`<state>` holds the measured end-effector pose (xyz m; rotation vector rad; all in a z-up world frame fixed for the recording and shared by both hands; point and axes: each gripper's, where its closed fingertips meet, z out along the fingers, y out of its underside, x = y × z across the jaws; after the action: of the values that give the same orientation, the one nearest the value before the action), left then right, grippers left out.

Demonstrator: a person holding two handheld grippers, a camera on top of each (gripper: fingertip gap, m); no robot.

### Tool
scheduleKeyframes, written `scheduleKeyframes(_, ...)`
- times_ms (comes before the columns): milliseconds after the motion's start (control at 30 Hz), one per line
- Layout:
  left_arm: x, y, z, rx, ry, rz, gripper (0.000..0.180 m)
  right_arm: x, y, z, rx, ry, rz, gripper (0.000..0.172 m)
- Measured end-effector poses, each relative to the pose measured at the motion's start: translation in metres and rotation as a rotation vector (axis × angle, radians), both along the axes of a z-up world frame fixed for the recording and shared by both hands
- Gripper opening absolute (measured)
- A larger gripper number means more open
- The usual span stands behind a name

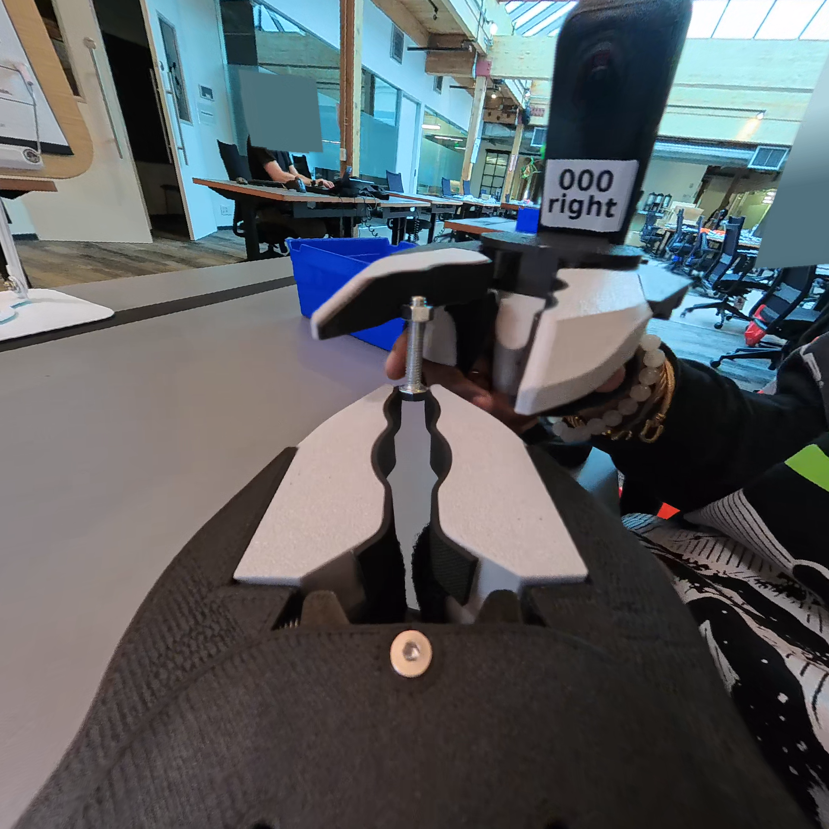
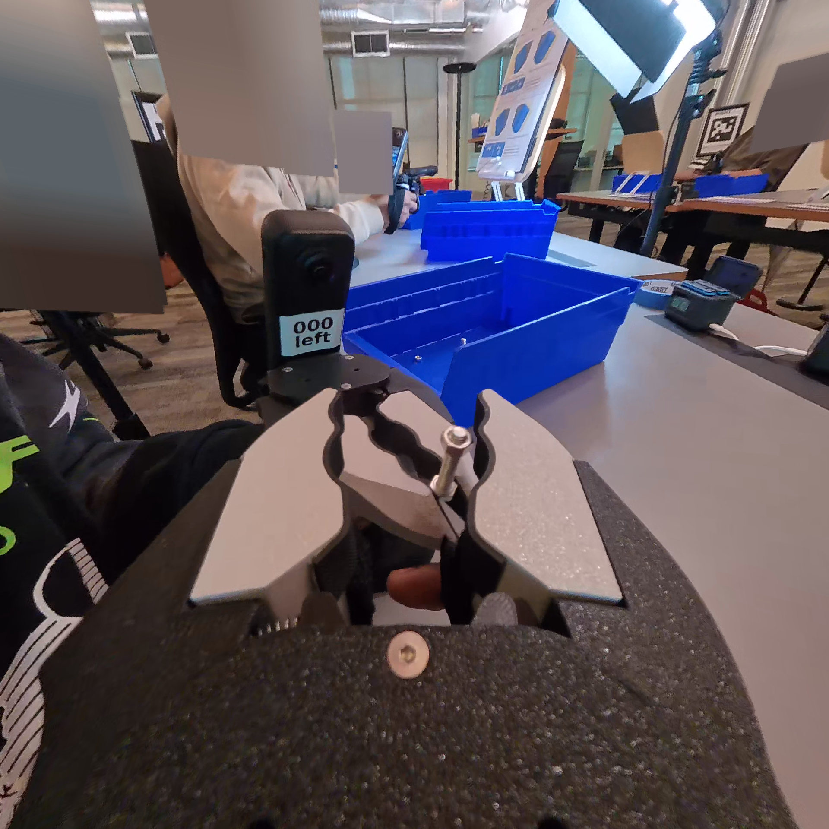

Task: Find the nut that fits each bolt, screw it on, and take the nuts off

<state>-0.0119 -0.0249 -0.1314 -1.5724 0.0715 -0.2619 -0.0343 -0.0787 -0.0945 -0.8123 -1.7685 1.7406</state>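
My left gripper is shut on the head of a silver bolt. It holds the bolt upright above the grey table. A silver nut sits near the top of the bolt's thread. My right gripper is open, and its fingers straddle the nut without pressing on it. The right-hand finger stands close beside the nut. In the left wrist view one of the right gripper's fingers lies just behind the nut. The left gripper also shows in the right wrist view, between the open fingers.
A blue bin stands just beyond the grippers, with a small nut and a bolt inside; it also shows in the left wrist view. A second blue bin, a tape roll and a dark device lie farther off. A person sits at the left. Left tips to right tips: about 6 cm.
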Motion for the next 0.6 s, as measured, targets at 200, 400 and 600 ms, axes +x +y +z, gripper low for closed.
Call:
scheduleKeyframes(200,-0.012,-0.001,0.002,0.011,-0.050,0.058,0.010,0.021,0.014,-0.002,0.039,0.021,-0.062,0.053)
scheduleKeyframes(400,-0.013,-0.001,0.002,0.013,-0.055,0.057,0.010,0.026,0.024,0.005,0.013,0.062,-0.083,0.041)
scheduleKeyframes(600,-0.007,0.000,0.001,0.004,-0.023,0.028,0.010,-0.003,0.009,0.002,-0.026,0.003,-0.030,0.059)
